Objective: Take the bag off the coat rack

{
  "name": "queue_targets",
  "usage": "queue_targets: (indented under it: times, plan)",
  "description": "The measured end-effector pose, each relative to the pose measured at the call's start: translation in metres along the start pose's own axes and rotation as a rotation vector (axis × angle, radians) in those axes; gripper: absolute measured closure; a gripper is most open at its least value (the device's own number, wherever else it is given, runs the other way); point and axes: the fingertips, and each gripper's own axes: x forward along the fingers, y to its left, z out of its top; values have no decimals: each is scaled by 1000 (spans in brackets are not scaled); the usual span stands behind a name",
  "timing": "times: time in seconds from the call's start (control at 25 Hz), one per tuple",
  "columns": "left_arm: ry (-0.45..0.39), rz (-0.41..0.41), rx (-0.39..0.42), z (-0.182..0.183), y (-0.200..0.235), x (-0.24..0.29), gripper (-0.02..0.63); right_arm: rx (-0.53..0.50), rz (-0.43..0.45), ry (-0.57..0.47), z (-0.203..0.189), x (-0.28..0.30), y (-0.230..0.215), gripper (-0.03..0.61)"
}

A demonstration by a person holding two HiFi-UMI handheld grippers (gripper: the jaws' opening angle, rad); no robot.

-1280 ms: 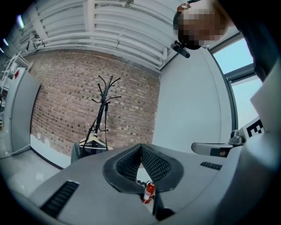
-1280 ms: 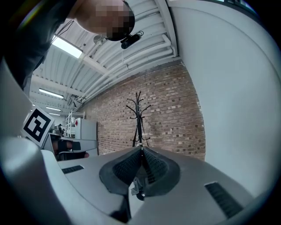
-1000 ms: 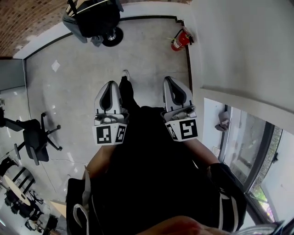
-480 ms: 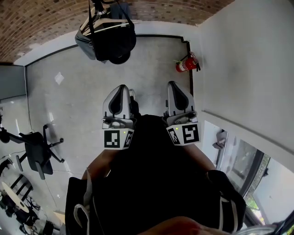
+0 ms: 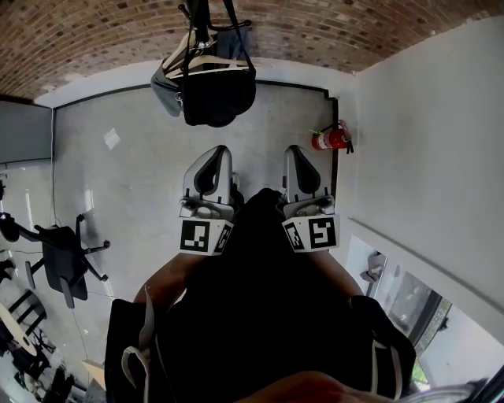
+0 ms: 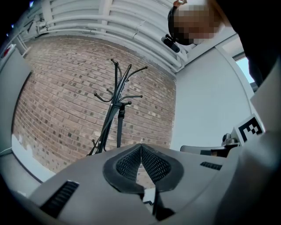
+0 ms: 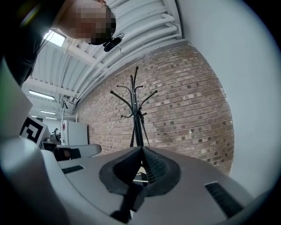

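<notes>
A black bag (image 5: 216, 90) hangs by its straps from the black coat rack (image 5: 198, 16) at the top of the head view, beside a grey garment (image 5: 165, 79) on hangers. The rack (image 6: 116, 105) stands against the brick wall in the left gripper view, and the rack (image 7: 136, 110) also shows in the right gripper view. My left gripper (image 5: 219, 149) and right gripper (image 5: 294, 149) are side by side below the bag, well short of it. Both are shut with nothing between the pads.
A red fire extinguisher (image 5: 331, 139) hangs on the white wall to the right. A black office chair (image 5: 63, 256) stands at the left. A brick wall (image 5: 315, 24) runs behind the rack. Grey floor (image 5: 118, 181) lies between me and the rack.
The view has tilted up and I have come nearer: the rack and bag have slid down into the frame and grown. Both grippers stay shut and level with each other.
</notes>
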Motion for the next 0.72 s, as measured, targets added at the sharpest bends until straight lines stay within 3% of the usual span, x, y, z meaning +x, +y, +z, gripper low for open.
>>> queue_targets:
  times: [0.56, 0.72]
  plan:
    - [-105, 108, 82, 38, 29, 40, 594, -27, 132, -20, 17, 62, -2, 557]
    - [-55, 122, 70, 26, 40, 50, 594, -41, 158, -30, 18, 78, -3, 557]
